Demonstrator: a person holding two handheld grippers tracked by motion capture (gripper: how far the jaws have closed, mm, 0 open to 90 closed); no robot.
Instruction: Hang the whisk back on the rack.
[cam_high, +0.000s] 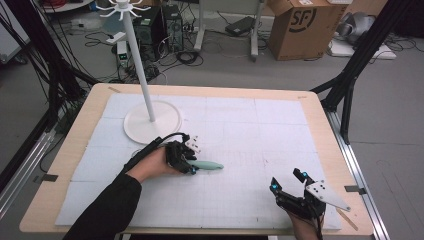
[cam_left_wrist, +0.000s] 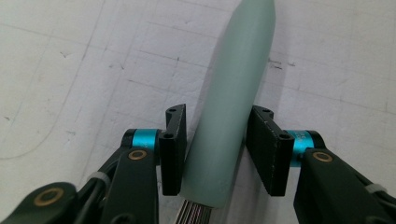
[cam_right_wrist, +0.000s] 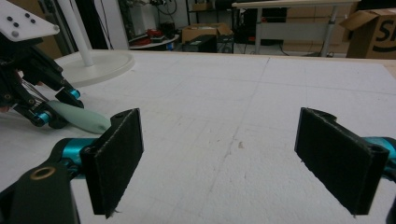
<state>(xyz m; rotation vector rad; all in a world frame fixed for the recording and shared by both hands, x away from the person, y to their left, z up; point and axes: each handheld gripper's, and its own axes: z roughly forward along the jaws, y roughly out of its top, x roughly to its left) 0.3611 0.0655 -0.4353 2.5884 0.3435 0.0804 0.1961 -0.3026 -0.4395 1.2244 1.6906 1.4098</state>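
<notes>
Where fingers (cam_left_wrist: 173, 149) flank it, green handle (cam_left_wrist: 233, 107), seemingly metal end cropped

Open white mat lay between the left hand-held gripper (cam_high: 190, 167) and the right hand-held gripper (cam_high: 287, 181); the white stand (cam_high: 150, 120) blocked the table's (cam_high: 80, 125) far left.

Stand (cam_high: 150, 120) rear left on mat (cam_high: 260, 130), handle (cam_high: 207, 165) before it
</notes>
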